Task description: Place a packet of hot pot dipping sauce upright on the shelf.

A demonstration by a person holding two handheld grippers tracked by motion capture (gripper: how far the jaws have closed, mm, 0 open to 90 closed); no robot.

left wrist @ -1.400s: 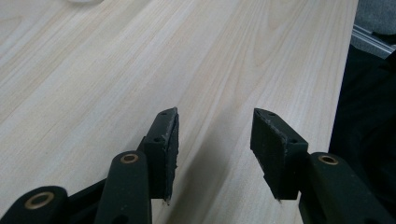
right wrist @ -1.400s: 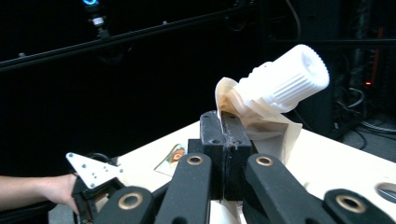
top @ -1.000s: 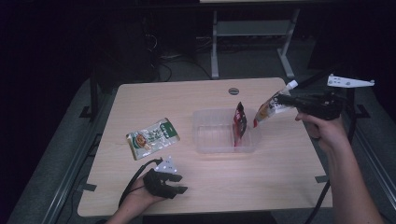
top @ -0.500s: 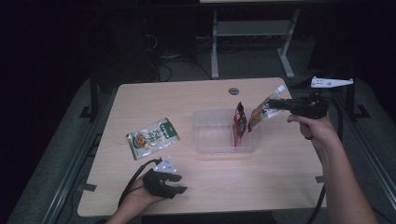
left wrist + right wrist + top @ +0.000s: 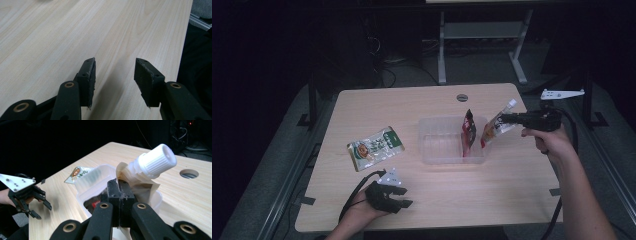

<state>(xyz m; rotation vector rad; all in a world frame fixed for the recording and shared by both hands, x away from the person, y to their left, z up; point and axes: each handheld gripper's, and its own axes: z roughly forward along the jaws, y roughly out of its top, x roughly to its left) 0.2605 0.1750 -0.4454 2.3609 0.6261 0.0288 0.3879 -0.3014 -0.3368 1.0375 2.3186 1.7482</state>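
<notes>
My right claw (image 5: 503, 118) is clenched on a spouted pouch (image 5: 495, 128), holding it tilted over the right end of the clear tub (image 5: 437, 150). A red packet (image 5: 469, 131) stands inside the tub. My left claw (image 5: 404, 198) rests released near the worktop's (image 5: 492, 190) front edge, nothing between its jaws. The right gripper view shows the pouch's white ribbed cap (image 5: 155, 160); the high view shows the green packet (image 5: 375, 148) lying left of the tub.

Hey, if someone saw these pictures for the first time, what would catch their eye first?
Probably the right gripper, shut on a spouted pouch with a white screw cap, held tilted over the right end of the clear plastic tub at mid-table. A red packet stands upright inside that tub. Left of the tub lies a green snack packet, and the left gripper rests open near the table's front edge.
</notes>
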